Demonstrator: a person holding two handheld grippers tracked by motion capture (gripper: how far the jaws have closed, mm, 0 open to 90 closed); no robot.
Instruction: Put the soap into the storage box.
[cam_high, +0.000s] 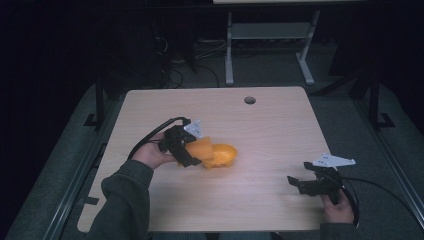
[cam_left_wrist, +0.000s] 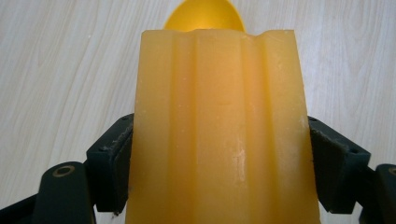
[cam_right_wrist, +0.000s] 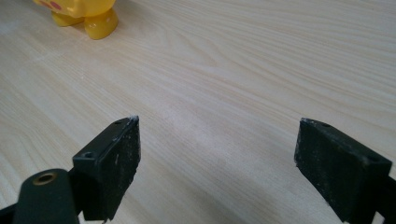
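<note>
My left gripper (cam_high: 192, 157) is shut on a pale orange ribbed piece (cam_high: 201, 148) at the middle left of the wooden table (cam_high: 280, 130). A yellow rounded bowl-like part (cam_high: 223, 156) with small holes sits at its far end, resting on the table. In the left gripper view the orange piece (cam_left_wrist: 219, 130) stands between the black fingers (cam_left_wrist: 111, 161), with the yellow part (cam_left_wrist: 204, 18) beyond it. My right gripper (cam_high: 296, 184) is low over the front right of the table, open and with nothing in it (cam_right_wrist: 217, 154). The yellow object's feet (cam_right_wrist: 91, 18) show far off in the right gripper view.
A round cable hole (cam_high: 249, 100) lies near the table's far edge. Beyond the table stands a grey metal frame (cam_high: 270, 35) with cables on the dark floor. Bare wood stretches between the two grippers.
</note>
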